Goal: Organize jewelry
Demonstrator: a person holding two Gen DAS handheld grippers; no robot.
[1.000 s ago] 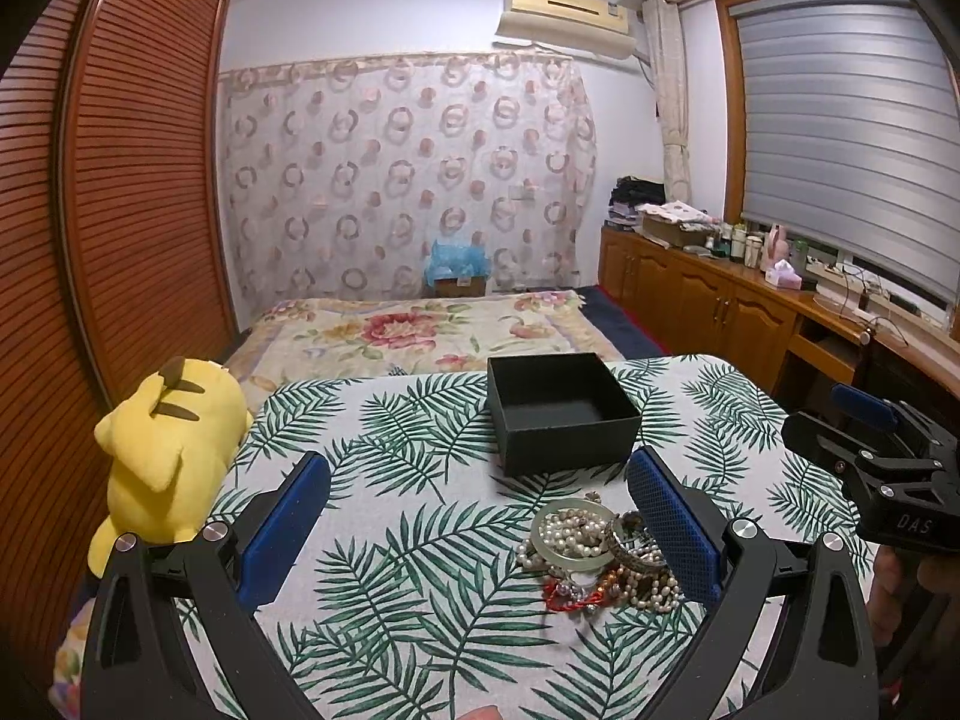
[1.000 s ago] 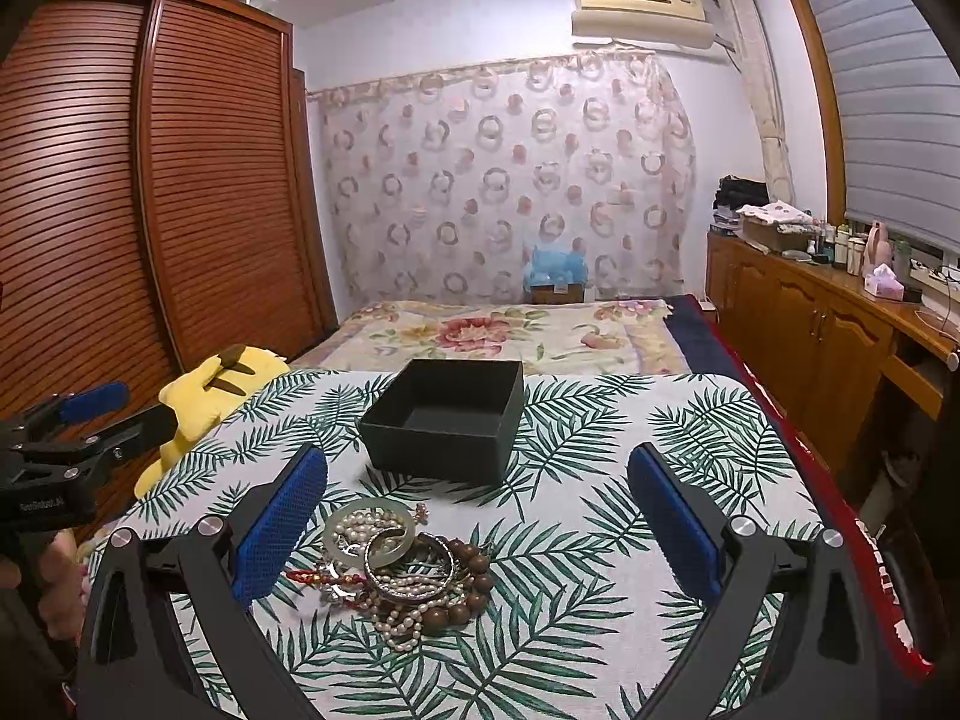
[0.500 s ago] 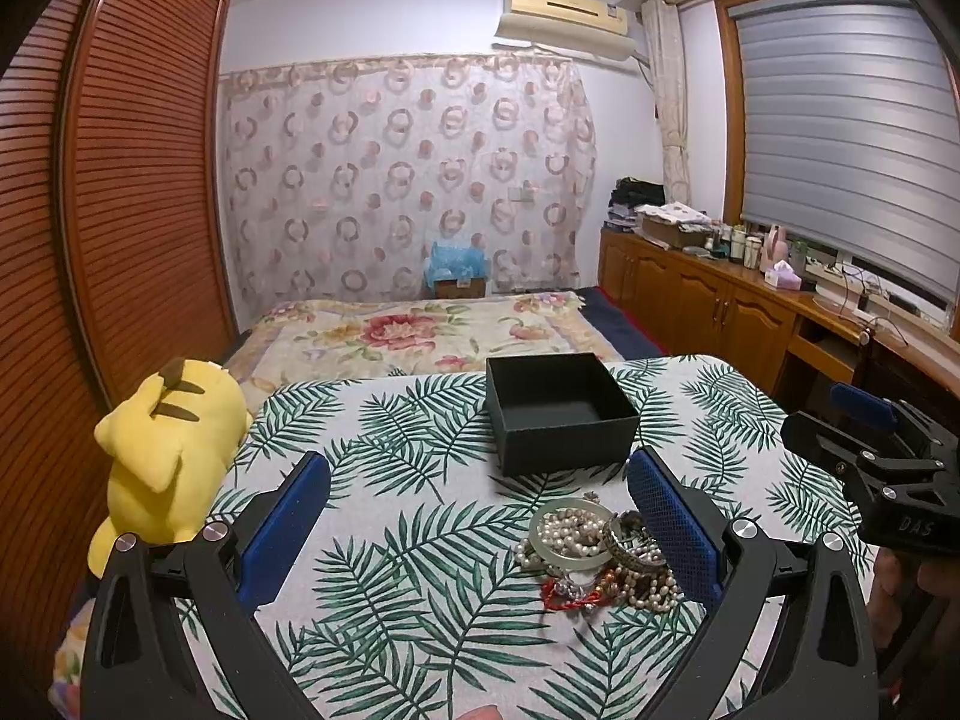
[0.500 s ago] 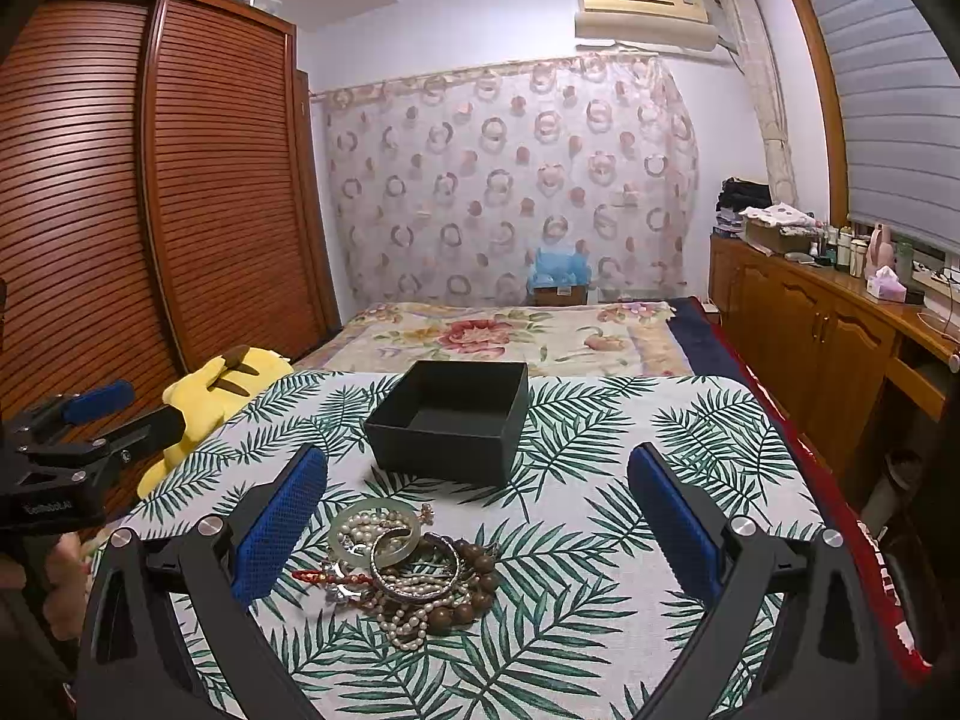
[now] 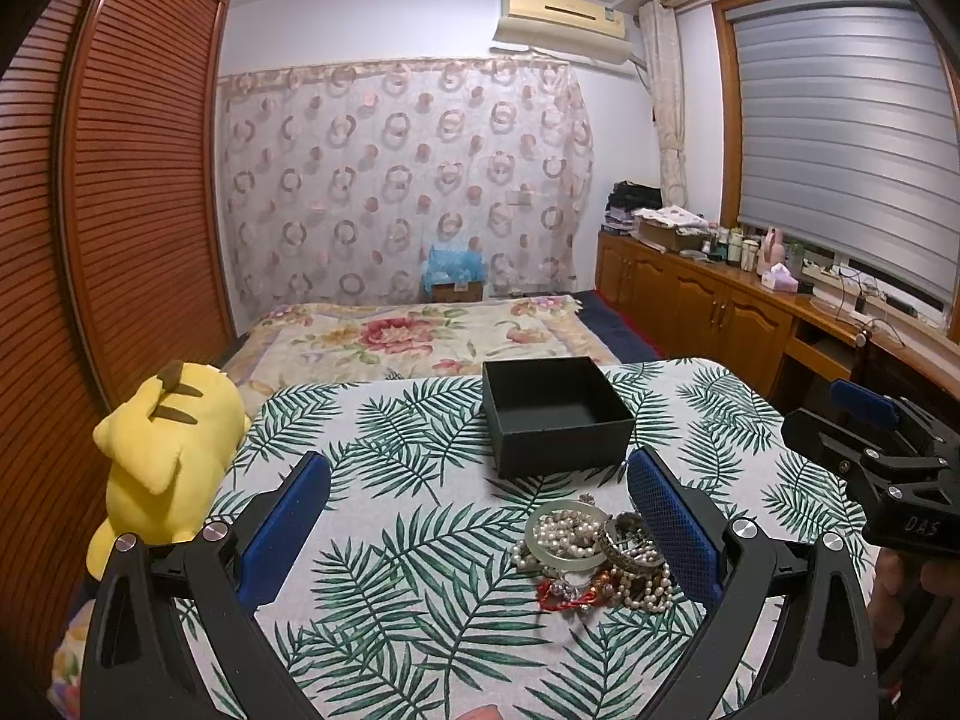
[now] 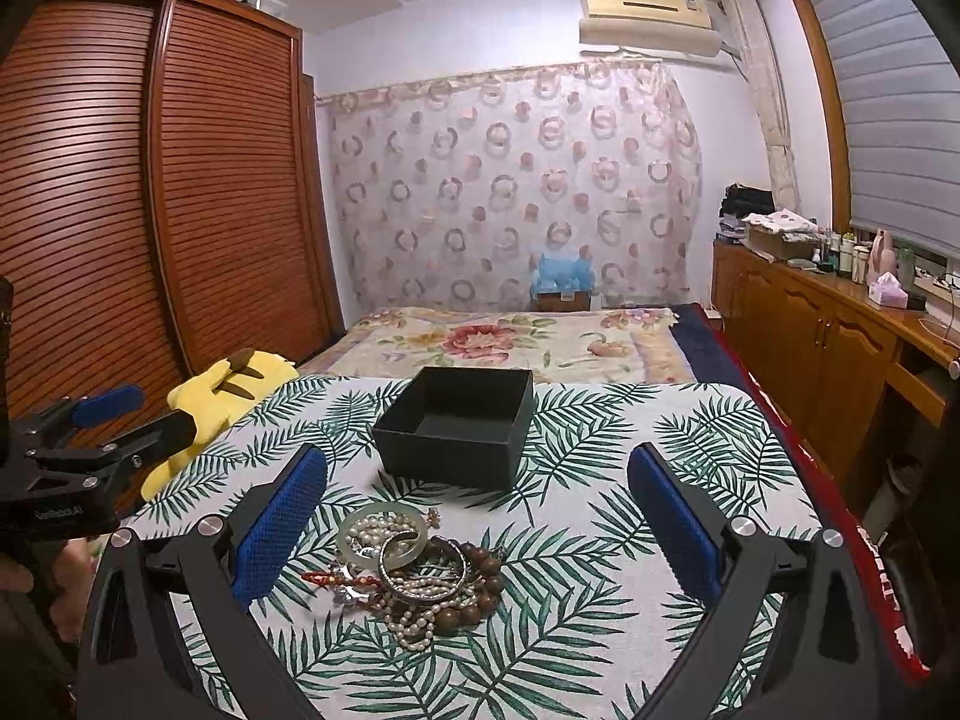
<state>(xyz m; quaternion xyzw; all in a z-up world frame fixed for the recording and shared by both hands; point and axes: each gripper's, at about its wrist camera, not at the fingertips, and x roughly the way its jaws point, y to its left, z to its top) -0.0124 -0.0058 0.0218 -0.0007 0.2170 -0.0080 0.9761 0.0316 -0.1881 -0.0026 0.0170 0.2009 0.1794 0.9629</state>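
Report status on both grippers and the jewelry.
Left gripper open, right gripper open, both empty. Jewelry pile loose on tablecloth, in front of empty black box. Nothing blocking.

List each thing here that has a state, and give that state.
black box: lid off, empty
jewelry pile: heaped on the tablecloth, outside the box
left gripper: open, holding nothing
right gripper: open, holding nothing
yellow plush toy: lying at the table edge

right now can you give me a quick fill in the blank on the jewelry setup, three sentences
1. The black box is ____ inside.
2. The jewelry pile lies on the ____-print tablecloth.
3. The left gripper and right gripper both have their jaws ____.

Missing words: empty; leaf; open
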